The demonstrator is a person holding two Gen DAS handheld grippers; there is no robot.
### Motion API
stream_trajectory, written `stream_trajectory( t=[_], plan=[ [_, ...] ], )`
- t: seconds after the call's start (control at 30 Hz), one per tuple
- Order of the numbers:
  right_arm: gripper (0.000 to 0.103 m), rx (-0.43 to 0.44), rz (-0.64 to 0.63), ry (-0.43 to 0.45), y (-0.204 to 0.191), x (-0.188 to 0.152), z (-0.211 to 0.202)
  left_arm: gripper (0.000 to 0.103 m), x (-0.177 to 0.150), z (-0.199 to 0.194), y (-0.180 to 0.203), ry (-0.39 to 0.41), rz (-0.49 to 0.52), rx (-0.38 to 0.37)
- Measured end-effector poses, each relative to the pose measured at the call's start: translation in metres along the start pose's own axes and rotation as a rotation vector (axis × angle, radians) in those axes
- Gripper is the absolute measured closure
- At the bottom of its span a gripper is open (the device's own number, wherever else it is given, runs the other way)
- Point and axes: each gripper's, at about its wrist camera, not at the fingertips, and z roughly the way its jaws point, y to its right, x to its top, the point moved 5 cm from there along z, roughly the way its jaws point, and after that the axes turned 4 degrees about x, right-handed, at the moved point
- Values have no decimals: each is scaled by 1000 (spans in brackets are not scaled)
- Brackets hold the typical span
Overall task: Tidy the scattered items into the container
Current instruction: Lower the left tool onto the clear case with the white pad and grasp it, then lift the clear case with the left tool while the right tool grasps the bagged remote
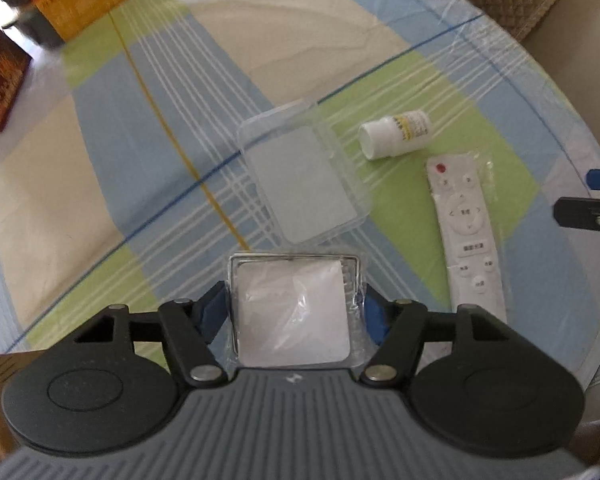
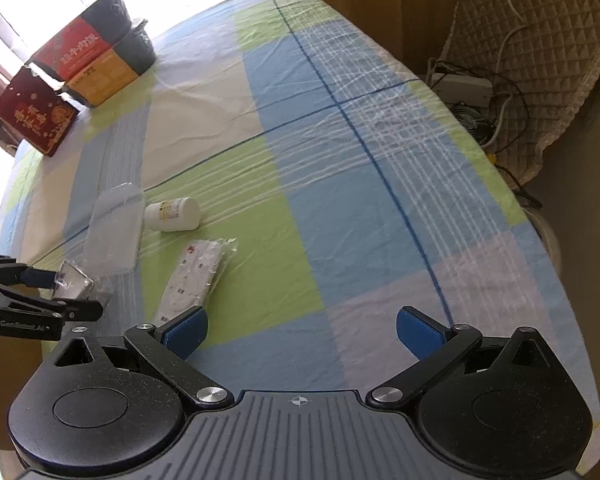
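one cable tangle, right view only

Clear, glossy plastic for the empty container, and the same crinkled shine on the wrapped square packet with its thin metal wire rim. Smooth white plastic on the pill bottle under a paper label, and on the remote inside a transparent film sleeve. Matt woven cloth, lightly creased, across the checked tablecloth; printed cardboard on the boxes; matt speckled black plastic and blue rubbery pads on the right gripper.
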Motion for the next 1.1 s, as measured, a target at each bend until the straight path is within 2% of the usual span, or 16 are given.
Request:
stream_trajectory(
  t=[0.37, 0.6, 0.7, 0.83, 0.87, 0.9, 0.93, 1.1],
  plan=[
    [0, 54, -49, -15, -25, -7, 7, 40, -19, -98, -26, 199, -92, 2],
    [0, 63, -108, -32, -57, -15, 15, 40, -56, -150, -61, 272, -191, 25],
    [0, 45, -148, -38, -74, -18, 25, 40, -73, -173, -76, 303, -234, 35],
    [0, -29, -181, -34, -87, -18, 43, 40, -95, -194, -94, 327, -278, 52],
    [2, -44, -183, -33, -89, -18, 48, 40, -101, -198, -98, 330, -288, 57],
    [10, -53, -189, -39, -91, -18, 52, 40, -106, -201, -102, 334, -297, 62],
    [24, -58, -196, -47, -93, -19, 57, 40, -112, -205, -105, 338, -307, 67],
    [26, -130, -295, -41, -103, -28, 68, 40, -142, -214, -124, 335, -358, 96]
  ],
)
